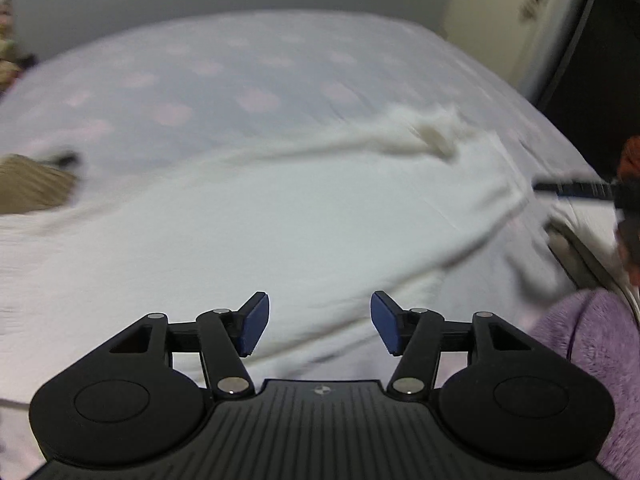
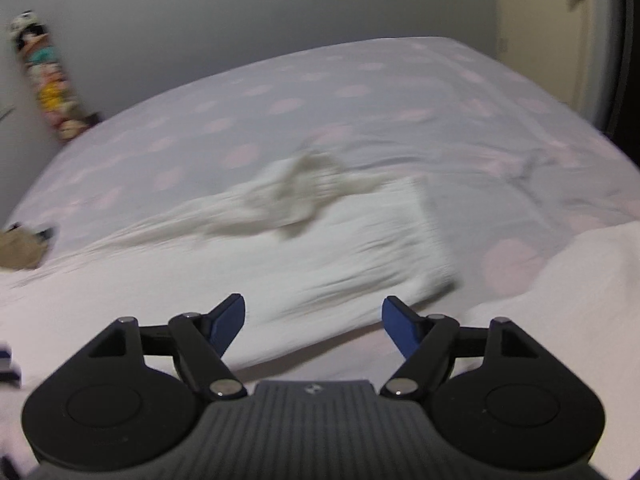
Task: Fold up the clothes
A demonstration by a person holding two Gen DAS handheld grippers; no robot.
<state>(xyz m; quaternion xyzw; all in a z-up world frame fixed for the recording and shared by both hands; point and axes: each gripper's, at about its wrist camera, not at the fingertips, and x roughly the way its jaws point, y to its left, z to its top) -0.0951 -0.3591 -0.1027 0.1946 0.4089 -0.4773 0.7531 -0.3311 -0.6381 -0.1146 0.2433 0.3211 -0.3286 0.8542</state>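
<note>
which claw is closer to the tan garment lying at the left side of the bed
Left. The left claw hangs open over the white garment, with the tan garment nearby to its left. From the right claw, the tan garment looks smaller and farther.

The bed sheet is showing pale lilac with soft pink dots. The garment on it is looking white, with a cream bunched part. The left tongs and right tongs are showing black bodies with blue pads. A tan cloth is lying at the left, and a purple fleece at the right.
</note>
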